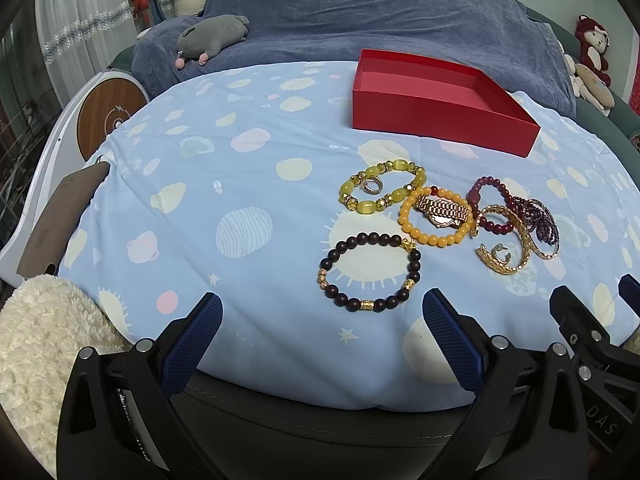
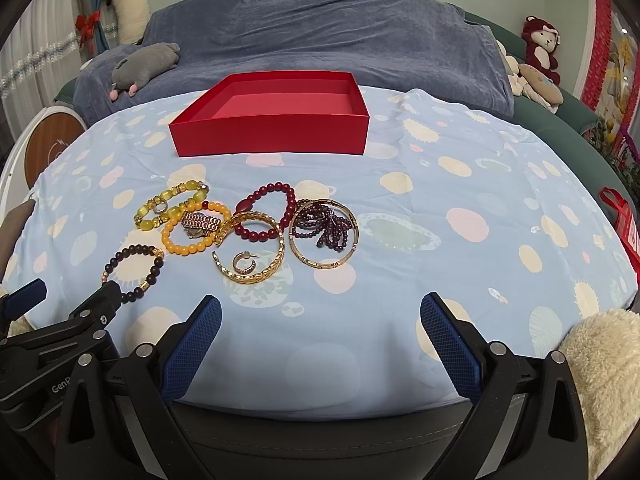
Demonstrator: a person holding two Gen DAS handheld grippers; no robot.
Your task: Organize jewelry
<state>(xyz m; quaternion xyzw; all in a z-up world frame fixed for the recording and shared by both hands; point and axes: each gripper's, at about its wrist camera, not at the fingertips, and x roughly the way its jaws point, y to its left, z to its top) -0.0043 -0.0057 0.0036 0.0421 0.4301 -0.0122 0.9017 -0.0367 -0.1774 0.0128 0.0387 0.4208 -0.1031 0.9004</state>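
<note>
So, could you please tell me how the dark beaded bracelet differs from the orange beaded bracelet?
The dark beaded bracelet has near-black beads broken up by gold spacers; the orange beaded bracelet is almost all amber-orange beads. The dark one lies with nothing inside its loop; the orange one has a watch lying across its loop. The dark one lies nearer both claws. Both lie flat on the blue cloth, outside the red box.

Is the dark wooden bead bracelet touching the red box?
Apart. In the left wrist view the dark bead bracelet lies near the open left gripper, with other bracelets and bare cloth between it and the red box.
</note>
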